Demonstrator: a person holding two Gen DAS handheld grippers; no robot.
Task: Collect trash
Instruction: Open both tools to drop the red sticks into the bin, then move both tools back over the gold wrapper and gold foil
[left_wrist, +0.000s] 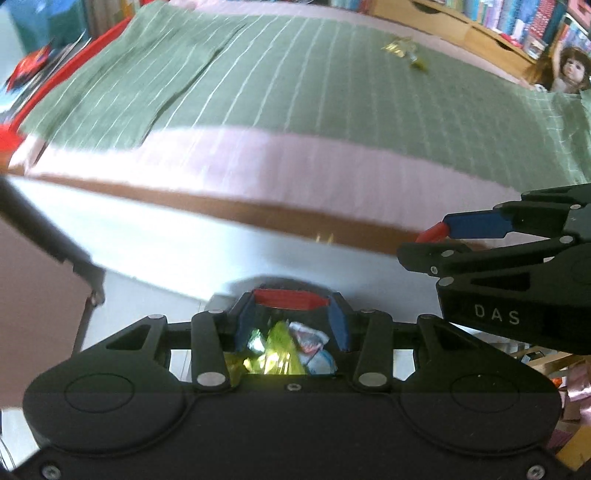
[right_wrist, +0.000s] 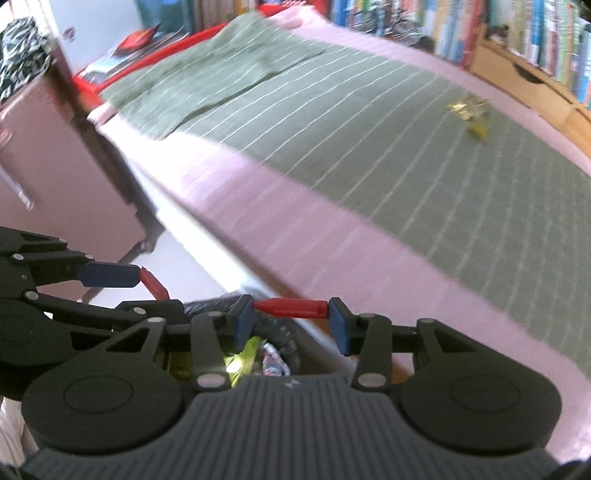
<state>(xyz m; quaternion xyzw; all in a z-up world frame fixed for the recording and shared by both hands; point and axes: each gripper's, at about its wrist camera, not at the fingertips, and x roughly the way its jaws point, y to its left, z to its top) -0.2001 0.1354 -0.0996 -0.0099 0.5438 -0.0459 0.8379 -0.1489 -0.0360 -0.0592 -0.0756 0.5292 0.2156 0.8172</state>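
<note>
A crumpled gold and yellow-green wrapper (right_wrist: 471, 118) lies on the green striped blanket (right_wrist: 332, 122), out toward the far side of the blanket from the grippers and near the wooden shelf unit (right_wrist: 524, 77) that stands beyond it. The blanket covers part of a pink sheet (right_wrist: 332, 236), and both views are smeared by motion.

More wrappers (left_wrist: 288, 349), yellow-green foil and white-and-blue plastic, sit low down in front of the blanket's near edge, just under both grippers; they seem gathered in a dark-rimmed bag or bin, though its shape is mostly hidden.

The left gripper (left_wrist: 291, 299) has its red tips meeting, so it reads as pressed together with nothing pinched. The right gripper (right_wrist: 291, 308) looks the same, red tips touching and empty. The two tools are close beside each other.

By its look, the loose wrapper is very light, thin and crinkly, with slick foil faces. It should crush rather than break, but it could slide or flutter off the cloth if nudged. A raised fold or twisted end seems the best place to pinch, without snagging the soft blanket beneath.

The only legible writing is "DAS" (left_wrist: 496, 314) on the right gripper's body. Book spines (right_wrist: 461, 26) behind the blanket are too blurred to read.
</note>
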